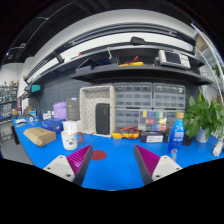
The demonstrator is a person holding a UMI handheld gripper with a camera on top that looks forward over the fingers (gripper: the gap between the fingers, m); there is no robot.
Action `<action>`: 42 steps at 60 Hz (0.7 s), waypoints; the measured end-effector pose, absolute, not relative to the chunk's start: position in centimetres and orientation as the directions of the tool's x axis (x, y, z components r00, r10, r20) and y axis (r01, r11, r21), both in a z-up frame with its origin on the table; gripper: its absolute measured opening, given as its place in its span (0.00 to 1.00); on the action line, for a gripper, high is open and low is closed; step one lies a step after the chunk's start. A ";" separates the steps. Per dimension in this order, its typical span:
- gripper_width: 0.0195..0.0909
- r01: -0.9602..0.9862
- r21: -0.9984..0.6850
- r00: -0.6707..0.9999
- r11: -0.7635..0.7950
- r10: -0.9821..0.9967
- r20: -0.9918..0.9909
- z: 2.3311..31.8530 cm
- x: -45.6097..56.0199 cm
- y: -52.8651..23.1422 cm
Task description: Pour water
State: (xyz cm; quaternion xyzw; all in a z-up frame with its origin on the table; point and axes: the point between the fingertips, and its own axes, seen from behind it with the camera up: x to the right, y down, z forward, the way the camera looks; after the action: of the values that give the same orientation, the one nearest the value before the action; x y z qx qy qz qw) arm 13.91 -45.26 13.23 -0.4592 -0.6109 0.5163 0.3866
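On the smooth blue tabletop [115, 165], going from the left, a flat tan, bread-like lump [40, 136] lies near the table's edge, its surface matte and slightly rounded. Just beside it, toward the middle, stands a short white cylindrical cup with a red printed band [71, 136], upright, its wall smooth and plain. The cup sits beyond the left finger of the tongs and a little to its outer side, apart from it and not between the fingers.

The tongs [113, 160] are spread wide, with bare blue table showing between their two magenta-padded fingers [80, 157]; they pinch nothing. The fingers are pale, wedge-shaped pieces whose pads look flat and dull.

Behind the gap, against the back wall, stands a white perforated box with a dark rectangular opening [97, 110]. Small red and yellow items [128, 132] lie on the table at its foot; what they are cannot be told.

Further right, beyond the right finger and clear of it, a clear plastic water bottle with a blue label [178, 133] stands upright on the table. Past it, a leafy green potted plant [205, 115] spreads broad glossy leaves.
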 end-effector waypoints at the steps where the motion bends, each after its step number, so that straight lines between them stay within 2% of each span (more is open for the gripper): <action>1: 0.91 0.164 -0.986 -0.271 0.043 0.963 -0.003 13.1 13.9 -44.8; 6: 0.92 0.169 -0.985 -0.234 0.043 0.972 0.002 12.3 13.5 -40.8; 7: 0.91 0.174 -0.984 -0.226 0.043 0.974 0.003 12.8 13.7 -42.9; 9: 0.91 0.177 -0.983 -0.205 0.041 0.979 0.004 11.9 13.3 -38.4; 12: 0.91 0.178 -0.983 -0.173 0.038 0.985 0.007 11.6 13.0 -35.5; 23: 0.91 0.169 -0.985 -0.068 0.020 0.998 0.009 12.3 11.0 -27.4; 31: 0.90 0.140 -0.990 -0.066 0.022 0.998 0.013 13.2 7.6 -24.7; 42: 0.90 0.139 -0.989 -0.087 0.058 0.995 0.046 12.2 2.2 -23.9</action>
State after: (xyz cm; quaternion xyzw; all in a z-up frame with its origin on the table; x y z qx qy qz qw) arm 2.24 -23.88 12.25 -0.4996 -0.5676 0.4704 0.4550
